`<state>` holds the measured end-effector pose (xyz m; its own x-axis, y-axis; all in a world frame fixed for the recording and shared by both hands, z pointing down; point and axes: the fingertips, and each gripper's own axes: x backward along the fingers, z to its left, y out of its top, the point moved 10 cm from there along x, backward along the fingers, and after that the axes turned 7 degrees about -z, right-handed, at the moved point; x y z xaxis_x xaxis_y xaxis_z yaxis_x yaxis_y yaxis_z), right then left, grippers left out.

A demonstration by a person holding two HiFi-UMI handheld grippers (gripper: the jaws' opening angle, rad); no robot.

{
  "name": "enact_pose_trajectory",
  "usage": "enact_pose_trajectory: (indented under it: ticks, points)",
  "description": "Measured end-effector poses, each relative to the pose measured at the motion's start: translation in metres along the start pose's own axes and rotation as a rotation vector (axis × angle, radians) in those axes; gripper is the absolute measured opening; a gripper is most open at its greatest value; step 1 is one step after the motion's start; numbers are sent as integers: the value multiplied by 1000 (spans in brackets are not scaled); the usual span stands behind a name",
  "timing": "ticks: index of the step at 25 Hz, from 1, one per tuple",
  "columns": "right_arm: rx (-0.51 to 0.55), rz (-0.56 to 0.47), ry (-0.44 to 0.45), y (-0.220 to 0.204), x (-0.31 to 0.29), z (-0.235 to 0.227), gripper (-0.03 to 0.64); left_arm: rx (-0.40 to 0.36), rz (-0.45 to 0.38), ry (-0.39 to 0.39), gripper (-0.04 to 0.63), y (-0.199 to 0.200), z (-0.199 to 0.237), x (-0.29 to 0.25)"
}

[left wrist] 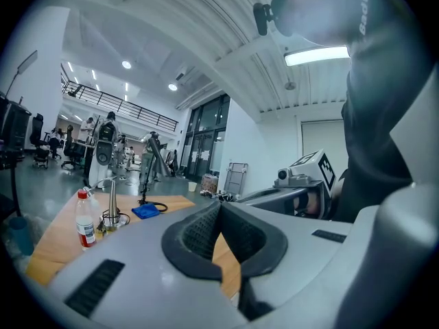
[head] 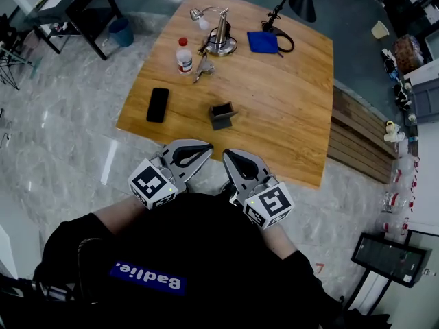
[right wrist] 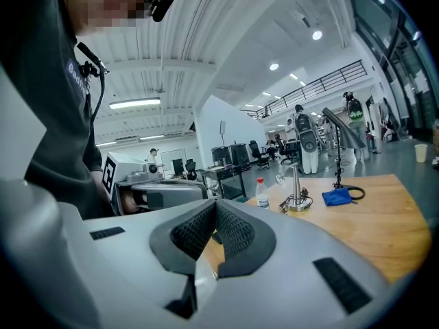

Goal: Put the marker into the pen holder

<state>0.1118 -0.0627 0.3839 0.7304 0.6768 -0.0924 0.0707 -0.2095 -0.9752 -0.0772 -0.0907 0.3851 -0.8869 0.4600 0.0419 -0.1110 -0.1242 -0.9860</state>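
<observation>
— Wood table (head: 288, 108), dark holder (head: 221, 114) near its middle, open end up. Marker anywhere?
— Not surely made out. Perhaps the pale bit (head: 203, 67) just right of the bottle (head: 184, 55), on the far side. Too small to give a long axis or heading. Holder's inside too dark to rule out.
— Grippers?
— Left gripper (left wrist: 219, 210) and right gripper (right wrist: 215, 208) both pressed together, empty, held at the near edge by the body.
— Step?
— Fits either a marker yet to fetch or one already dropped in. No telling which, so no move to name.
</observation>
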Motion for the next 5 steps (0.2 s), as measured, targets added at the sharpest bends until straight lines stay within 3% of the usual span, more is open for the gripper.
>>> enact_pose_trajectory:
  ticks: [5]
  points:
    - [-2, 4, -1, 0, -1, -2, 2, -2, 3, -4, 9, -1, 1, -2]
